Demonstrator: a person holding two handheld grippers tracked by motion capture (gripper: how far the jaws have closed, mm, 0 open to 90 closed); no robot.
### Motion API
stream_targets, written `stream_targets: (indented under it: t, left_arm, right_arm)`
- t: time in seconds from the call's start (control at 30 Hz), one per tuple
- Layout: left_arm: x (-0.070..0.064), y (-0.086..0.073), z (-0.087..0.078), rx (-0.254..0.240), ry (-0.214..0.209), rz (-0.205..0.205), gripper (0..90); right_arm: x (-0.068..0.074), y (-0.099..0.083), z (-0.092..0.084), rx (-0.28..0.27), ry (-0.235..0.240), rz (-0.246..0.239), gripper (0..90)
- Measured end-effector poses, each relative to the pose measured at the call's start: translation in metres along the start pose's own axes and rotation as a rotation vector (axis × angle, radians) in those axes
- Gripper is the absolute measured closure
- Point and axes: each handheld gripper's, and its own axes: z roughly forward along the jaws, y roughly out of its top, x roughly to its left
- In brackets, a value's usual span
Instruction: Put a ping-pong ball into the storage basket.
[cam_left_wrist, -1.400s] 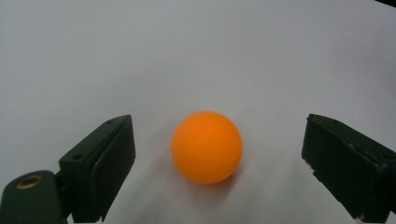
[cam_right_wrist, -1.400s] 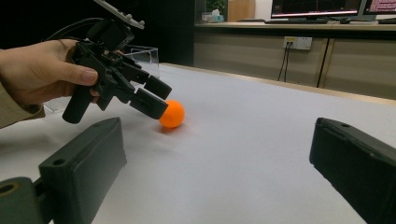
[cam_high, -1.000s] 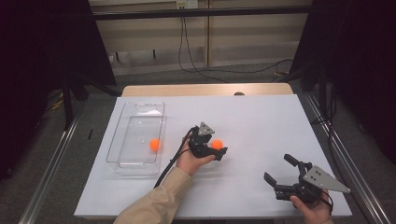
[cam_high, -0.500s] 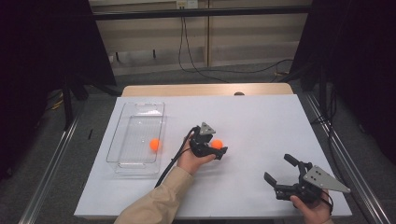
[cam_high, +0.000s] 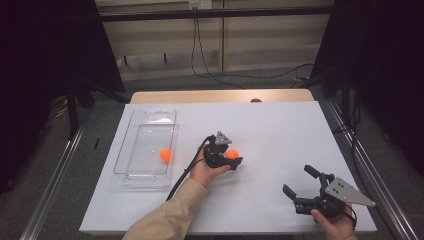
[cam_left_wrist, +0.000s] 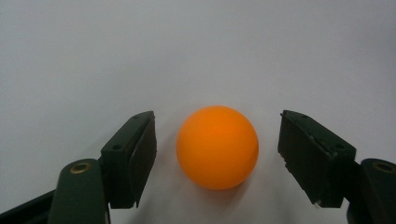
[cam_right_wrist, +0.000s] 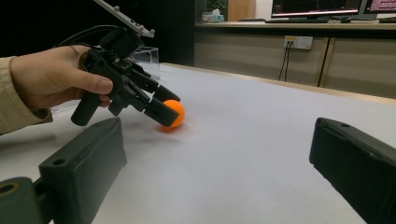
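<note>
- Ball (cam_left_wrist: 217, 147) lies on the white table (cam_high: 280, 125), right of the tray (cam_high: 145, 170) and well apart from it; it sits between the two jaws of the left gripper (cam_high: 231, 161).
- Left gripper: jaws have just been closing around the ball, now about half-way in. In the left gripper view a sliver of table shows on each side of the ball, so the pads do not yet press on it (no grip so far).
- Second ball (cam_high: 165, 154) already lies inside the clear tray, near its middle. Judged from that, one ball is placed and one is left.
- Right gripper (cam_high: 300, 186) rests low at the near right corner of the table, jaws wide, nothing between them (idle, as far as the views tell).
- Stage, as a judgement: the pick of the loose ball is begun but not finished. Left to do: close onto it, lift, carry it over to the tray, release.
- Risk note: a round ball on a smooth top may roll out if one pad meets it first.
</note>
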Motion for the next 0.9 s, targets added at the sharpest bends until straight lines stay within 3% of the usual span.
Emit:
stream_targets:
  t: [0.9]
  left_arm:
    - [0.0027, -0.0017, 0.0075, 0.024, -0.004, 0.007, 43.1]
  right_arm:
    - [-0.0002, -0.0002, 0.0, 0.001, -0.002, 0.002, 2.9]
